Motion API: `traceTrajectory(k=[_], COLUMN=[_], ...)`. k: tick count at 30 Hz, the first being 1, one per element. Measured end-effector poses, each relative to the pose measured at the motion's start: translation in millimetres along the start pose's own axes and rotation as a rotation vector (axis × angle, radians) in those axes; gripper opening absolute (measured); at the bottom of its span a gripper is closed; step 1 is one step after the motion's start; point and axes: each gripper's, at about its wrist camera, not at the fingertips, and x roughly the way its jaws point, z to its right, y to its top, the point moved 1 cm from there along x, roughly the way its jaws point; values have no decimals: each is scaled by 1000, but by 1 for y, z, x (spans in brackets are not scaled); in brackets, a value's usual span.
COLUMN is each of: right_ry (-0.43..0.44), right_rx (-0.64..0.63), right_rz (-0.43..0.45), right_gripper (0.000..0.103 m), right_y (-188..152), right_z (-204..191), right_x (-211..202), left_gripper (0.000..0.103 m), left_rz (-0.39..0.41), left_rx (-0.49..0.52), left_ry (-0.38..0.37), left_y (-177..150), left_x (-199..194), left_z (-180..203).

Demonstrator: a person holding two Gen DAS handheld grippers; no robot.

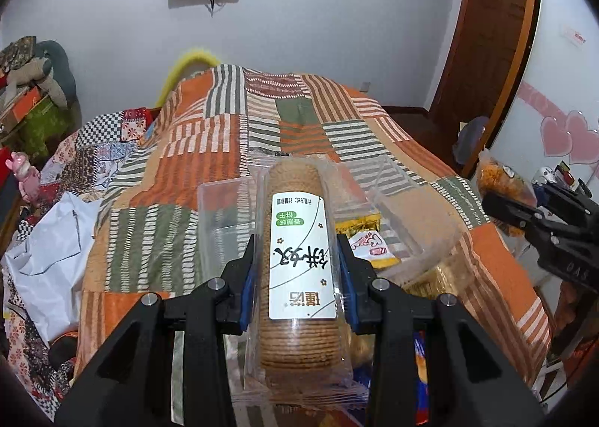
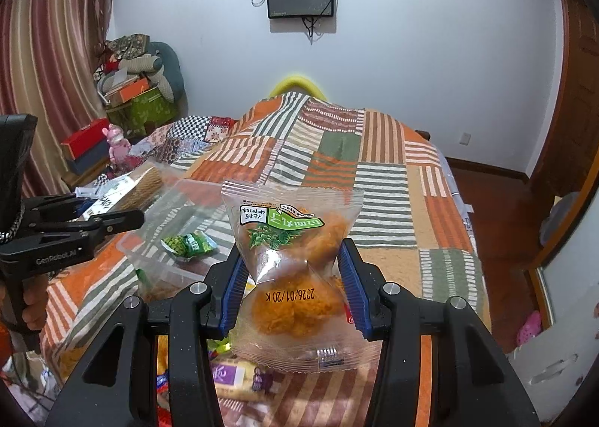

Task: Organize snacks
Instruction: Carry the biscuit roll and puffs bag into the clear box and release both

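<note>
- left gripper [image 1: 299, 258]: jaws clamped on a biscuit pack [image 1: 297, 251], held above the bed.
- right gripper [image 2: 295, 277]: jaws clamped on a bag of orange snacks [image 2: 295, 258].
- beyond: clear box [image 2: 179, 236] on the patchwork quilt [image 2: 374, 164], a green packet [image 2: 189, 245] inside.

The biscuit roll [image 1: 299, 258] is wrapped in clear, glossy film with a smooth white paper-like label; the biscuits inside look matt and ridged. The snack bag [image 2: 295, 269] is transparent shiny plastic, crinkled at its sealed edges, holding rough orange pieces. Both grippers are matt black plastic with bright metal screw heads, and their fingers [image 1: 346, 273] carry ribbed blue pads. The bed [image 1: 187, 172] is covered by a woven, matt patchwork cloth. The storage box [image 2: 179, 217] near the bed's middle is clear, smooth plastic.
</note>
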Motion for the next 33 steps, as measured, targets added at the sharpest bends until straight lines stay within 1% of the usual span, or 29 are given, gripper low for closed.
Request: traceTrajectory(k=[5,8,18,20,22,24,28,31,33], right_ry=[11,12,27,23,20,32,17,14,31], right_rx=[6,5,9,7,-6,-4,-35,-46,-45], right_rz=[-22,-36,-131,-143,-147,-158,-171,-177,-185], right_gripper=[45,45,45,45,45,45,45,48,53], right_y=[2,4,0,1,4,8,8,7,6], right_z=[4,5,8,8,7,6,2,-1,-2], right_x=[15,26,66,72,75,79,84,83,82], left_gripper=[37,37,37,35,30,30,30,30,30], left_rz=[-32,-61,-145,-145,-140,-144,-144,-134,-139], left_rx=[19,5,13,23,33,34,47,51,60], left_ry=[11,1,22,42,43,14,29,43,47], left_y=[5,7,15,16,19,22,24,20,16], left_x=[25,39,81,86,89,91,93,89,87], left_z=[7,6,6,8,9,11,13,14,14])
